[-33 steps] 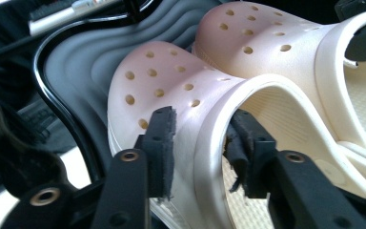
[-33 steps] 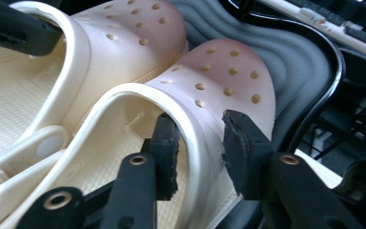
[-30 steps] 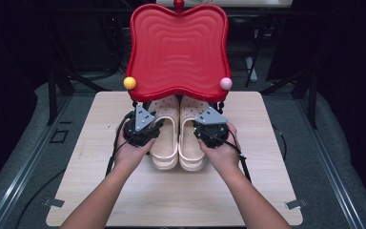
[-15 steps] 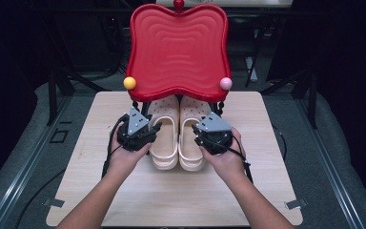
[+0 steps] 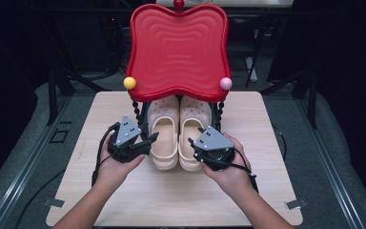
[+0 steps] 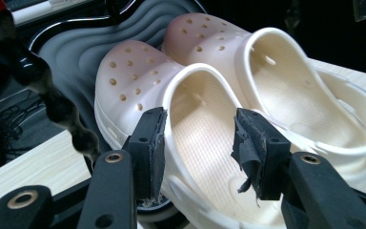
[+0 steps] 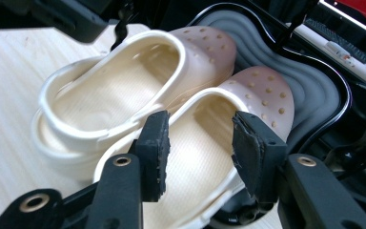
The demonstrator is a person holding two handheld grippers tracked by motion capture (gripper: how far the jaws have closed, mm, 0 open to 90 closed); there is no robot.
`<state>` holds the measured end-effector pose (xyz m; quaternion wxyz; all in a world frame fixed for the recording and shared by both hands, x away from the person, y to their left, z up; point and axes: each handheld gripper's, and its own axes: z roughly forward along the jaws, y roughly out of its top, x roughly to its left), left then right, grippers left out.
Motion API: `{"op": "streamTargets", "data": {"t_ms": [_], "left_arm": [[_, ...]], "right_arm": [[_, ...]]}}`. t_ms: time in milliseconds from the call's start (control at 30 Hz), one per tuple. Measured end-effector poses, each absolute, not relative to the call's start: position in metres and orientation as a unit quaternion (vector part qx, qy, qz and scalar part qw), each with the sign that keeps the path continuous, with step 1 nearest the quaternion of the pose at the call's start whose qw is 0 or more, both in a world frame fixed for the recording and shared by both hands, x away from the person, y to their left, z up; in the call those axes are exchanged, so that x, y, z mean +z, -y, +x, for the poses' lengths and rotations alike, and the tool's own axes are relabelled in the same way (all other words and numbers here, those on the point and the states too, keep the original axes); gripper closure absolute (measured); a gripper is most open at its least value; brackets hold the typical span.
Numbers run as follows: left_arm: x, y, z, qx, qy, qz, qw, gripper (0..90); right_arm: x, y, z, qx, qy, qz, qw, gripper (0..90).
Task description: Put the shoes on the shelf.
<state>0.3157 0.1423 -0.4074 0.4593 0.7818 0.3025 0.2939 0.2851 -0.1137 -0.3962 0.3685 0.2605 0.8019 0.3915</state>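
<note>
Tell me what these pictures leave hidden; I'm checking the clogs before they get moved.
- Toes of the clogs: in the high view, the red tray covers them.
- Heel of the left clog: in the left gripper view, the left gripper fingers block it.
- Heel of the right clog: in the right gripper view, cut off by the bottom edge behind the right gripper.
- Soles: against the table everywhere.

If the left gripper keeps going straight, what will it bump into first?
Probably the left shoe. The left gripper points at that shoe's side, with its fingers open on either side of the rim. How near it is can't be told exactly.
</note>
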Motion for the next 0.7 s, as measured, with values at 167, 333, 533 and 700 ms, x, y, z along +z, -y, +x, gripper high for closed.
{"op": "streamTargets", "data": {"t_ms": [167, 333, 533, 700], "left_arm": [[-0.407, -0.149, 0.298, 0.294, -0.287, 0.786, 0.462, 54.1], [-0.417, -0.159, 0.277, 0.283, -0.280, 0.793, 0.462, 54.3], [-0.429, -0.167, 0.265, 0.271, -0.289, 0.795, 0.460, 54.1], [-0.436, -0.171, 0.260, 0.262, -0.295, 0.795, 0.460, 54.3]], "right_arm": [[-0.397, 0.116, 0.273, 0.379, -0.811, 0.245, 0.372, 56.6], [-0.399, 0.124, 0.261, 0.375, -0.821, 0.251, 0.349, 57.3], [-0.408, 0.130, 0.250, 0.372, -0.826, 0.245, 0.346, 55.2], [-0.417, 0.133, 0.244, 0.368, -0.829, 0.241, 0.345, 56.3]]}}
